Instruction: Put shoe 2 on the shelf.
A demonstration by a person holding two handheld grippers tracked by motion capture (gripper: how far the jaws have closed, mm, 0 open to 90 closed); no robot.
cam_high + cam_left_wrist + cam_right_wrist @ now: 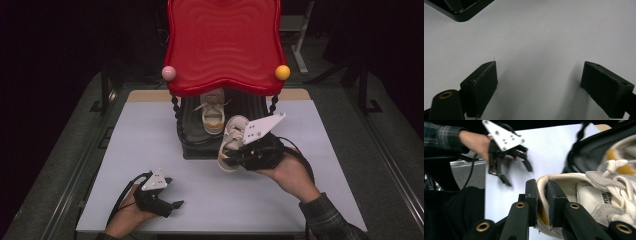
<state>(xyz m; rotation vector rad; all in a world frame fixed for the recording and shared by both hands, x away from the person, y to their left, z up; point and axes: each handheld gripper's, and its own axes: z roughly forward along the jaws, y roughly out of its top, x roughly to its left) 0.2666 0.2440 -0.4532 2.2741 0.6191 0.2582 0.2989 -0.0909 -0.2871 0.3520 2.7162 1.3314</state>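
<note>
**Shoe gripped at the heel, second one on the rack**

Shoe (231, 141) number one hangs in my right gripper (235, 156), jaws pinched narrow on its heel collar, lifted clear of the white table (150, 150) just in front of the black rack (200, 145). I count two shoes: the second shoe (212, 114) sits on the rack's lower shelf under the red tray (225, 45). My left gripper (172, 207) rests well in front of the rack, jaws wide with nothing between them.
</note>
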